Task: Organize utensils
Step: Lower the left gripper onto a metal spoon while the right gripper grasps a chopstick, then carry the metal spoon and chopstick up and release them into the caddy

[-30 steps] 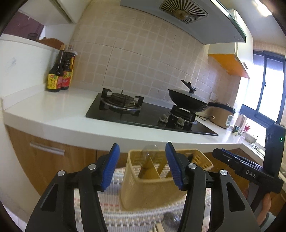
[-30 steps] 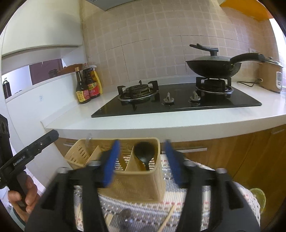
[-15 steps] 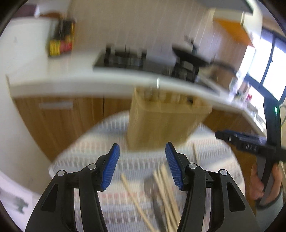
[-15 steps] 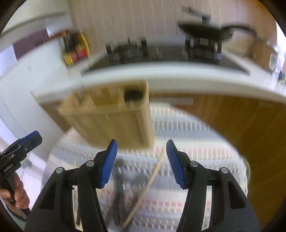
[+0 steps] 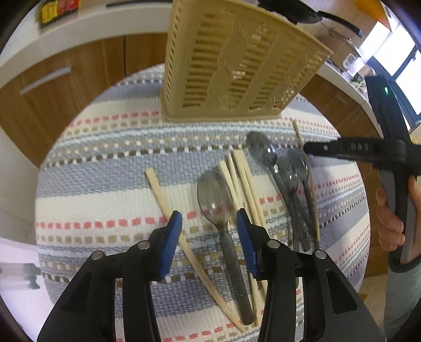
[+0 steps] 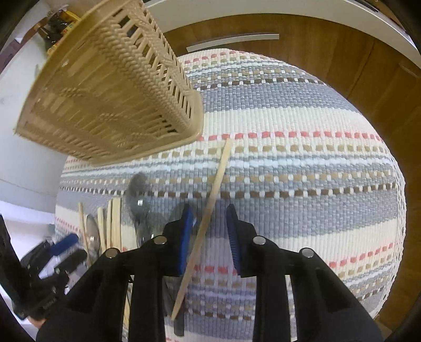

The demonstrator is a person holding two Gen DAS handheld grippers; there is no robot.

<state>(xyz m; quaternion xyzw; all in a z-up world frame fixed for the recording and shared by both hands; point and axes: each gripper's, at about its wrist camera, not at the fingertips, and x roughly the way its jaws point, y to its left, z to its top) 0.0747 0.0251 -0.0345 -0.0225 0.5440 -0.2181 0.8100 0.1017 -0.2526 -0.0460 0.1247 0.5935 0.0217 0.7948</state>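
A beige slotted utensil basket [image 5: 236, 65] [image 6: 110, 92] stands at the far side of a striped woven mat [image 5: 105, 157] [image 6: 302, 126]. On the mat lie several wooden chopsticks [image 5: 244, 179] and three grey spoons. My left gripper [image 5: 209, 226] points down over one grey spoon [image 5: 214, 200]. Its jaws are closing, with the spoon's neck and a lone chopstick [image 5: 168, 202] between them, untouched. My right gripper [image 6: 209, 226] points down over a single chopstick [image 6: 213, 194]. Its jaws are closing around that chopstick, and the pads stand clear of it.
Two more grey spoons [image 5: 263, 152] [image 5: 297, 168] lie right of the chopstick bundle. Wooden cabinet doors [image 5: 79, 73] [image 6: 355, 58] and a white counter edge [image 5: 92, 23] ring the round table. A hand [image 5: 392, 218] holds the right gripper's handle.
Both grippers have tipped down from the stove and counter to the mat and sunk closer to the utensils. Both pairs of jaws stand narrower, the right one much more.
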